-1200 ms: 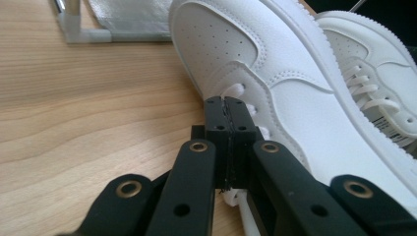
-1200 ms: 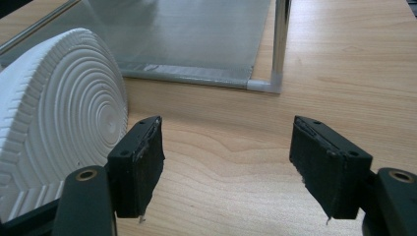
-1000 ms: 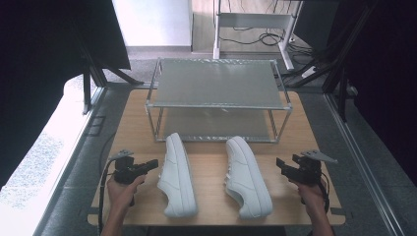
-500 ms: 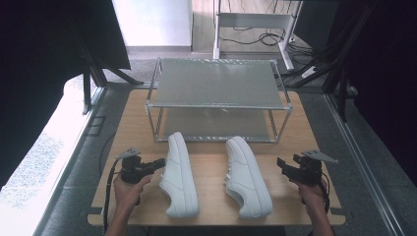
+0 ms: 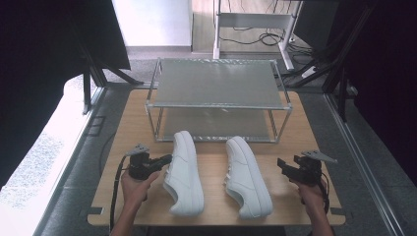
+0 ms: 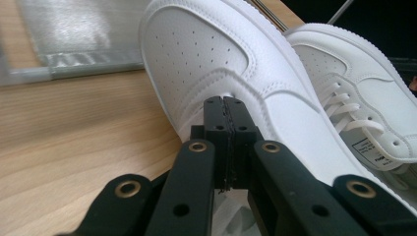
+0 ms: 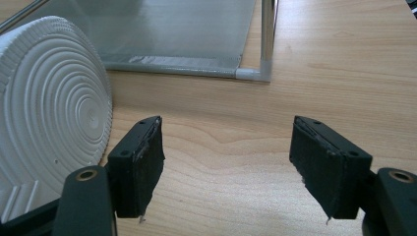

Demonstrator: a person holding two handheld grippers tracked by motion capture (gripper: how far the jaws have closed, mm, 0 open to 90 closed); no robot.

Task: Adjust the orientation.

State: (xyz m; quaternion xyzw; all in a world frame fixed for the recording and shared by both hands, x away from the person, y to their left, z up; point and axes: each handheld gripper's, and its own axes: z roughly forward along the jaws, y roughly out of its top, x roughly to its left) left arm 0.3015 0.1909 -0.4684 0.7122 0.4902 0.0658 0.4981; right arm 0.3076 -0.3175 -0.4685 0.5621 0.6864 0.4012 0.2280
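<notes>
The left gripper (image 5: pixel 164 160), jaws pressed together with nothing between them, has its tips at the side of the left shoe (image 5: pixel 184 172), the nearer hand to it. That shoe lies on the table (image 5: pixel 118 196) on its side, sole toward the right, long axis running from the rack (image 5: pixel 219 101) toward the person. The right shoe (image 5: pixel 247 177) lies parallel, and the right gripper (image 5: pixel 284 164) sits beside its sole, jaws wide apart and empty.

Two shoes, the left shoe (image 5: pixel 184 172) beside the right shoe (image 5: pixel 247 176), lie on the table (image 5: pixel 216 162) before a two-tier rack (image 5: pixel 216 83).
</notes>
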